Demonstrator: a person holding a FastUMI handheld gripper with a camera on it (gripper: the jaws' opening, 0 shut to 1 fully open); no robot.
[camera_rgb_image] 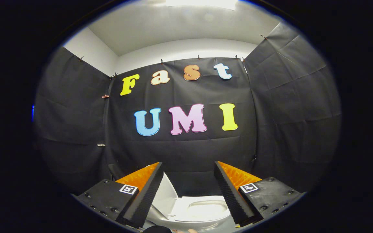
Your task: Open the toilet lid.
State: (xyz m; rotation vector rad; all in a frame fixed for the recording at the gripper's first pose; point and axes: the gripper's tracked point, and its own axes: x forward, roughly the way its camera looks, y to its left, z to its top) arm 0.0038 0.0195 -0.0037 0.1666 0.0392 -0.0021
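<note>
Nearest the camera, the gripper (188, 168) spreads its two fingers (144, 194) wide apart, with open air between them; they hold nothing and touch nothing. Their bases are cut off low in the view, and a small dark shape with a pale sliver beside it, just below them, is too clipped to identify. Between and below the fingers sits a white toilet (189, 223), seen from above, its near rim cut off and its left side partly hidden behind the left finger. The toilet lid (167, 197) stands raised and tilted back at the bowl's left, its lower left edge hidden by the left finger, apart from both fingers. The seat ring (202, 210) lies down around the bowl opening, whose inside is washed out and hard to read; the right finger covers the seat's right edge. Beyond the toilet hangs the black cloth wall (186, 152) of the booth, creased and clipped along its top. Farther up are white walls (180, 50) and a ceiling with a bright light panel (201, 3), partly cut off.
</note>
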